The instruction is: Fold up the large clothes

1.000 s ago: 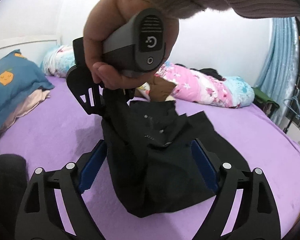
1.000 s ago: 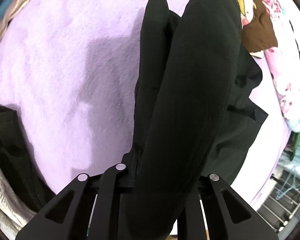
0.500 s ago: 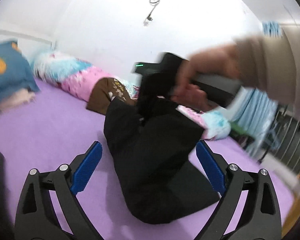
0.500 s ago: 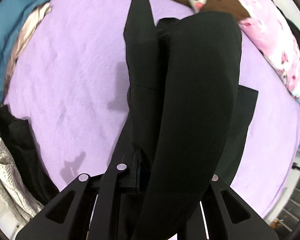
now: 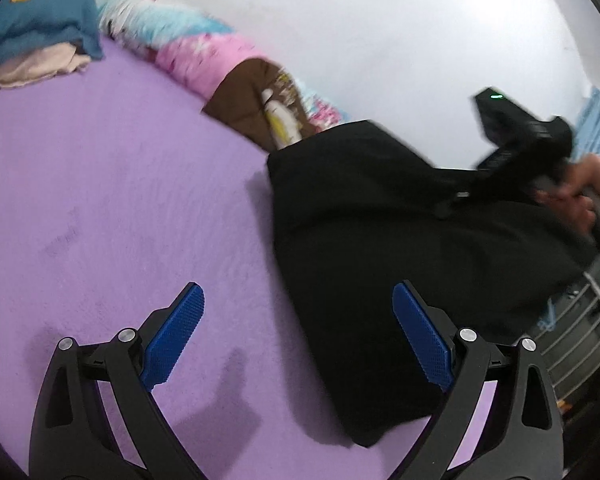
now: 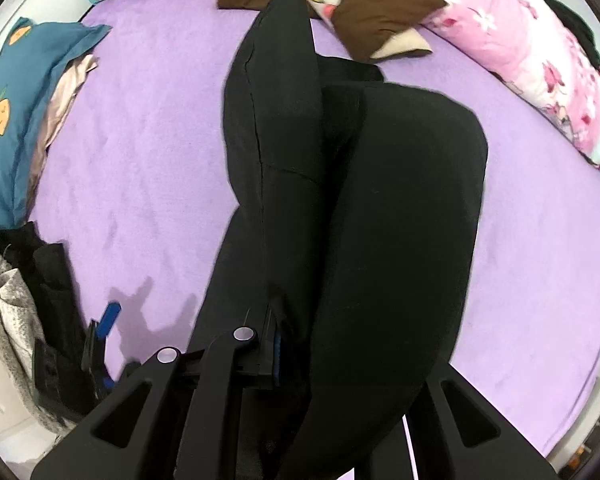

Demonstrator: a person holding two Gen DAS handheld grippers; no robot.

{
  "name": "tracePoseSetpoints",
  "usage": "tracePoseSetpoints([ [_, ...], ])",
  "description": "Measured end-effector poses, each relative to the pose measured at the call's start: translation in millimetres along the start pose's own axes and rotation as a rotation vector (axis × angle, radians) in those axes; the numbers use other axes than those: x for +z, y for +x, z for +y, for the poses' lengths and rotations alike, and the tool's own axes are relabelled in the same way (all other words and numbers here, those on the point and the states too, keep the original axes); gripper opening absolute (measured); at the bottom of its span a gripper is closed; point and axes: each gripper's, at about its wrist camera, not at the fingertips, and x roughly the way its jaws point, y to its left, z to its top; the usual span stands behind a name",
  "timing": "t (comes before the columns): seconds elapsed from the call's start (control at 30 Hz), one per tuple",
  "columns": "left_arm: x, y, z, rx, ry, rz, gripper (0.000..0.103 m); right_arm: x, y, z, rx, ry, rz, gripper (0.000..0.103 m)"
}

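A large black garment (image 5: 384,240) hangs over the purple bed (image 5: 112,184), its lower end resting on the sheet. My right gripper (image 6: 300,356) is shut on the garment (image 6: 360,208) and holds it up; the cloth drapes over its fingers and hides them. In the left wrist view that gripper (image 5: 460,196) shows at the right, gripping the garment's top. My left gripper (image 5: 298,336) is open and empty, its blue pads (image 5: 176,332) spread low over the bed just left of the hanging cloth. The left gripper also shows in the right wrist view (image 6: 100,340).
A pink floral bolster (image 6: 532,52) and a brown cushion (image 6: 340,4) lie along the far edge. A blue pillow (image 6: 16,100) sits at the left. A pile of grey and black clothes (image 6: 24,320) lies at the near left. A metal rack (image 5: 580,340) stands beside the bed.
My right gripper has swung the garment to the right and lifted it, spreading it out. My left gripper, open throughout, is now clear of the cloth and points more at the bare bed.
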Motion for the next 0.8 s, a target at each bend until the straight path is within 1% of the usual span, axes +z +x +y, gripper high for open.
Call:
tracePoseSetpoints([
  [0.07, -2.1, 14.6, -3.2, -0.022, 0.012, 0.018, 0.092, -2.7, -3.2, -13.6, 0.015, 0.006, -0.011, 0.01],
  [0.13, -7.0, 27.6, -15.8, -0.022, 0.057, 0.033, 0.092, -3.6, -4.3, -24.9, 0.017, 0.011, -0.031, 0.01],
  [0.23, -20.0, 41.5, -37.4, -0.047, 0.11, 0.05, 0.092, -9.1, -1.1, -44.1, 0.036, 0.024, -0.052, 0.01],
  [0.3, -27.7, 47.5, -50.9, -0.065, 0.143, 0.066, 0.092, -14.5, 5.9, -60.5, 0.058, 0.041, -0.056, 0.01],
  [0.43, -48.1, 59.5, -74.7, -0.083, 0.209, 0.089, 0.092, -25.4, 23.7, -95.4, 0.07, 0.081, -0.061, 0.01],
  [0.6, -72.0, 65.9, -99.0, -0.059, 0.335, 0.115, 0.092, -42.6, 55.6, -136.4, 0.097, 0.146, -0.053, 0.012],
  [0.73, -82.8, 80.7, -101.3, -0.06, 0.346, 0.172, 0.092, -53.7, 86.5, -157.4, 0.123, 0.201, -0.047, 0.014],
  [0.8, -89.3, 85.0, -100.3, -0.06, 0.339, 0.194, 0.092, -57.2, 100.6, -161.6, 0.12, 0.212, -0.049, 0.017],
])
